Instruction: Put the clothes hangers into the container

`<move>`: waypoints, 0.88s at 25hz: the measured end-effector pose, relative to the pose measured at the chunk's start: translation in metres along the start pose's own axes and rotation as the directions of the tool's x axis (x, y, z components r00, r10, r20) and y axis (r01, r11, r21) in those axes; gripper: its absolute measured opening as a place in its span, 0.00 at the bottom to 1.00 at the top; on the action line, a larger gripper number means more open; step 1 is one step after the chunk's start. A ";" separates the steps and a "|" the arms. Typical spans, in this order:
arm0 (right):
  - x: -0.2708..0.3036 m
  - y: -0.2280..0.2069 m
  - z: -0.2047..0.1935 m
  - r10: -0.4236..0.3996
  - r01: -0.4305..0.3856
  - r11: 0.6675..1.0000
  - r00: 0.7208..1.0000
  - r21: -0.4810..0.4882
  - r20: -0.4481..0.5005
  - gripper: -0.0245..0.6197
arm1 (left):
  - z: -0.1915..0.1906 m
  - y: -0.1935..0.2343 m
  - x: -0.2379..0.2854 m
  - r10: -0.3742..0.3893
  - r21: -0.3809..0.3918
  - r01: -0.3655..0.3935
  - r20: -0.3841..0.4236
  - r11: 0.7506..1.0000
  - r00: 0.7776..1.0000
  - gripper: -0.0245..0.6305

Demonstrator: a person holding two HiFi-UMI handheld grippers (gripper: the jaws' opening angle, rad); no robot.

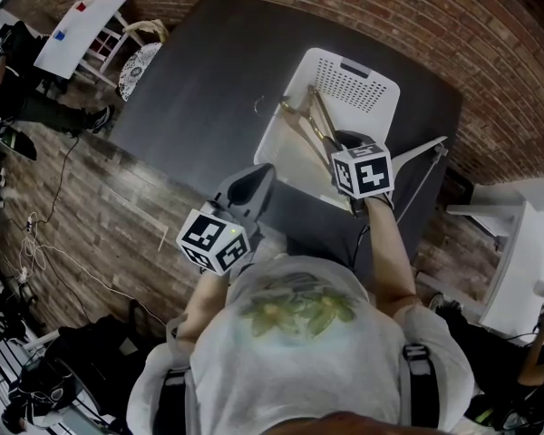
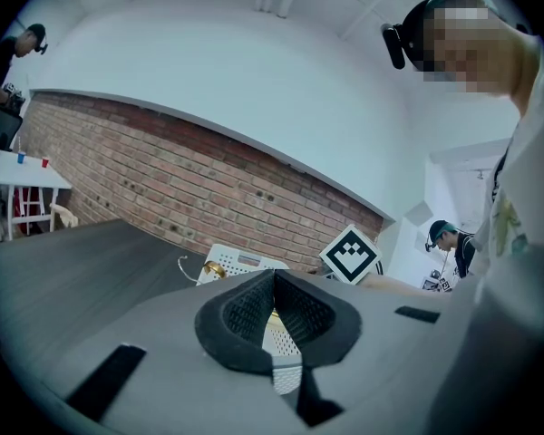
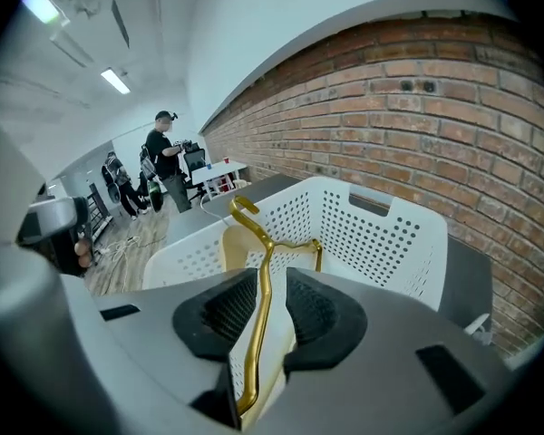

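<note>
Right gripper view: the jaws of my right gripper (image 3: 270,277) stand apart, with the gold hanger (image 3: 261,243) running between them, unclamped.
The hanger's hook and shoulders reach ahead of my tips, over the white basket (image 3: 381,234), which sits on the dark table (image 1: 208,80) just beyond. The jaws of my left gripper (image 2: 274,275) are closed on nothing, with the basket farther ahead, slightly to their left.

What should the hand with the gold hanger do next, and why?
Probably lift the right gripper away: its jaws stand apart around the gold metal hanger, which leans inside the white perforated plastic basket, so it looks let go.
</note>
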State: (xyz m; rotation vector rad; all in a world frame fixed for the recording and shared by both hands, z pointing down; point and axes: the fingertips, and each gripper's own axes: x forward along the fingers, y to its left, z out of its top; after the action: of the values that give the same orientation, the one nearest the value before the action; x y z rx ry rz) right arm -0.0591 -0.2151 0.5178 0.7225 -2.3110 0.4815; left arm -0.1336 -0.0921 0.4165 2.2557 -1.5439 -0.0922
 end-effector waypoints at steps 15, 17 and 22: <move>-0.099 0.076 0.037 0.223 -0.229 0.973 0.922 -0.020 0.316 0.09 | -0.003 -0.023 -0.008 -0.060 0.012 0.060 0.005 0.998 0.998 0.08; -0.108 0.084 0.037 0.220 -0.221 0.975 0.916 -0.036 0.336 0.09 | -0.005 -0.028 -0.009 -0.071 0.014 0.071 0.004 0.997 0.997 0.08; -0.120 0.101 0.023 0.226 -0.225 0.973 0.908 -0.043 0.354 0.09 | -0.012 -0.039 -0.015 -0.091 0.016 0.091 -0.006 0.996 0.996 0.08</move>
State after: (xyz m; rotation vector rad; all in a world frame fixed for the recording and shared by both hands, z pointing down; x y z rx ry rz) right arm -0.0561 -0.1042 0.4049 0.5801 -2.7567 0.4828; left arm -0.1019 -0.0633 0.4105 2.3368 -1.4444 -0.1000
